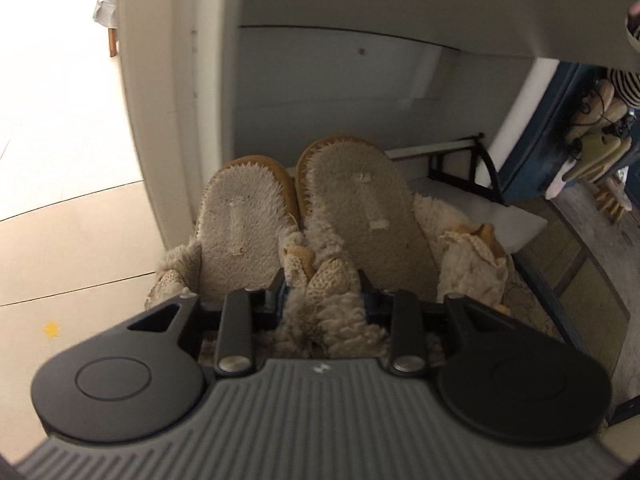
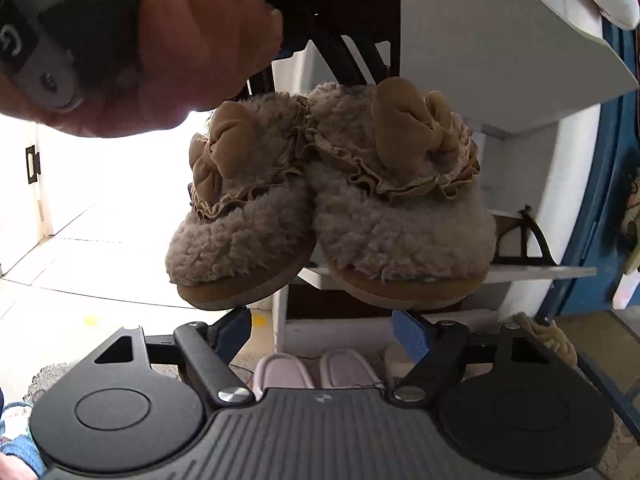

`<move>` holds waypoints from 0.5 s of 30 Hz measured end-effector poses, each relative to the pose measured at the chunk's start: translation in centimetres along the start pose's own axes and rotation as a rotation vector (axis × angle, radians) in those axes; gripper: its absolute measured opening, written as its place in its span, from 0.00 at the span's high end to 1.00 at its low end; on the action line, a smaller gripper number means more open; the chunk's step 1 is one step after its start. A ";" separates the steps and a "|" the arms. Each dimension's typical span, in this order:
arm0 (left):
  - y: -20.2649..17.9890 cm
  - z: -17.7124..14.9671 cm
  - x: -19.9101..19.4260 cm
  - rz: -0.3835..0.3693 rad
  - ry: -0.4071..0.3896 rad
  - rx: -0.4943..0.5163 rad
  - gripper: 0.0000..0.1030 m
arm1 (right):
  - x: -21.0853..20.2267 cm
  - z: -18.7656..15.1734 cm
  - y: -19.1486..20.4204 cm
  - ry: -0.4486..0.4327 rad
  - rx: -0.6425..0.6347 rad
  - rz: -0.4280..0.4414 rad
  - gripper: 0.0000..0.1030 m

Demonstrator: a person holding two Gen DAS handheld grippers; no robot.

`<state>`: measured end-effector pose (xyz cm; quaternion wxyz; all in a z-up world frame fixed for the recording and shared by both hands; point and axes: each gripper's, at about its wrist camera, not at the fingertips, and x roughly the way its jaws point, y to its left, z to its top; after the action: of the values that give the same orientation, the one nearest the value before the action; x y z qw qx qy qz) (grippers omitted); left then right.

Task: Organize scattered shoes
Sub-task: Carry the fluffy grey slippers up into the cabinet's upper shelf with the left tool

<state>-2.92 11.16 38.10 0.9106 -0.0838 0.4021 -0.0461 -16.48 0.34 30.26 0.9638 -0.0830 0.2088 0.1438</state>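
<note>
A pair of fluffy beige slippers (image 1: 352, 200) with tan soles and bows hangs in the air. My left gripper (image 1: 323, 292) is shut on their fleece uppers, pinching both together. Their heels point into a compartment of the white shoe rack (image 1: 192, 120), above its low shelf board (image 1: 480, 204). The right wrist view shows the same slippers (image 2: 336, 216) from the toe side, with a hand (image 2: 180, 52) on the left gripper's handle above them. Just below the toes, my right gripper (image 2: 324, 332) stands open with nothing between its fingers.
A pair of pink slippers (image 2: 316, 370) lies on the floor under the rack. Beige shoes (image 1: 600, 136) hang on a blue stand to the right. A patterned mat (image 1: 580, 280) covers the floor at right. Pale tiled floor (image 1: 60, 220) spreads to the left.
</note>
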 end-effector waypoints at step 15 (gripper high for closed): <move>-6.0 2.4 5.3 -0.050 0.076 -0.008 0.70 | 1.0 1.0 -7.0 0.070 0.085 -0.006 0.22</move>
<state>2.30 4.70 36.94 0.8929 -0.0955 0.4344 -0.0703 -13.01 -5.80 31.43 0.9589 -0.0479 0.2482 0.1288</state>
